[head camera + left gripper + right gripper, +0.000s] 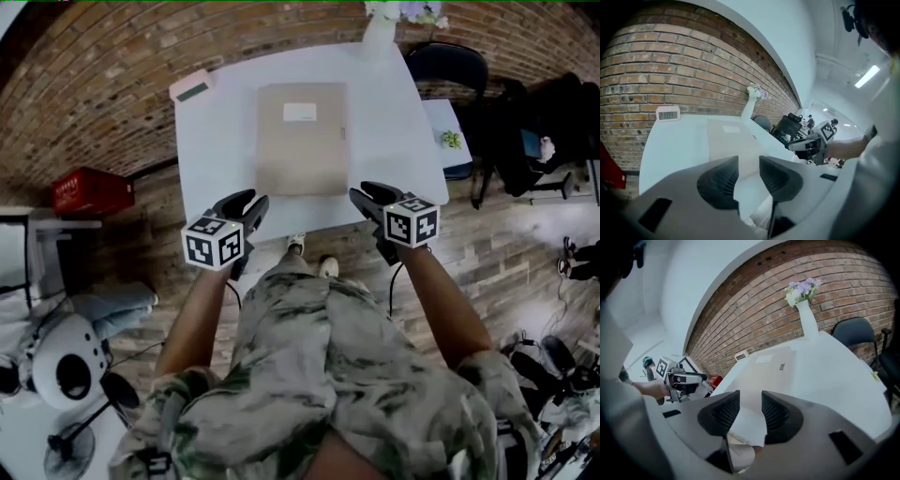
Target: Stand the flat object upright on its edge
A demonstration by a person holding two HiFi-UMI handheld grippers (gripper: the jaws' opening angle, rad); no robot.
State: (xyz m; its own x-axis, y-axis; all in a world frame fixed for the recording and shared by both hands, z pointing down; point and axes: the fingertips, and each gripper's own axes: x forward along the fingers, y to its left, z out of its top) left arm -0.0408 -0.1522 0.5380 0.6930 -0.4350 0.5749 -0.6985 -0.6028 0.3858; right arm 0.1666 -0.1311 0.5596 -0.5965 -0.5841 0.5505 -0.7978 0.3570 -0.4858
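Lying flat at the middle of the white surface, the beige flat object touches neither tool. At the near edge hover the left hand-held gripper and the right hand-held gripper, each with jaws narrowly apart and empty.

We list the vase of flowers as cut off by the head view's top edge, and the chair as partly hidden behind the table. We cannot read the white label on the flat beige object, nor name the small green item; both are too small.
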